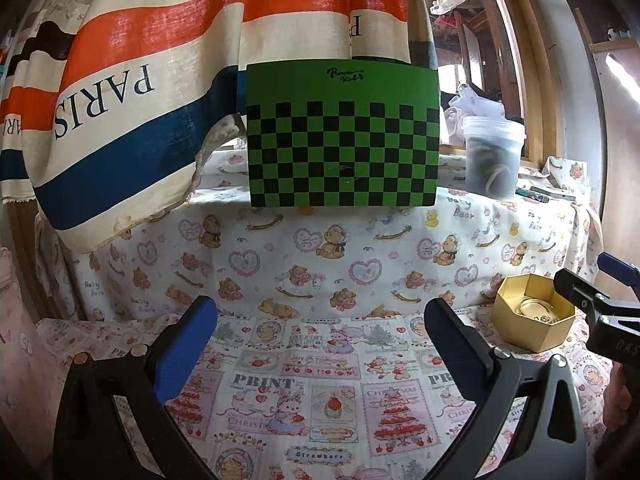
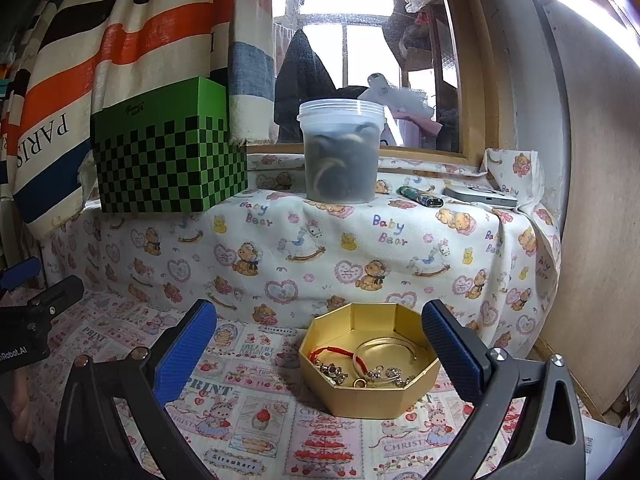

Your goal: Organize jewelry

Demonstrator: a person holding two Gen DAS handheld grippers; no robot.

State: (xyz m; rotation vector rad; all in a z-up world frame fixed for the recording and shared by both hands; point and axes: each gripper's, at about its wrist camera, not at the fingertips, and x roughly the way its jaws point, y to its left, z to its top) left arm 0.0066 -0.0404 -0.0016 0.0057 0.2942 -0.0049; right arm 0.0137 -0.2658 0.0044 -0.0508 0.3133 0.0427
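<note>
Both your left claw (image 1: 320, 344) and right claw (image 2: 318, 350) hang released; the jewelry (image 2: 360, 368) already lies in the gold octagonal box (image 2: 320, 392) near the bench's right edge, so sorting seems finished or paused.

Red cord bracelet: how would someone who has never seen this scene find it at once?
Start at the green checkered box on the cloth-covered ledge, then drop to the lower printed cloth, where a gold octagonal box sits open between the right gripper's blue fingers. Inside, the red cord bracelet lies left of a plain gold bangle; it is the only red, fabric piece among metal jewelry.
</note>
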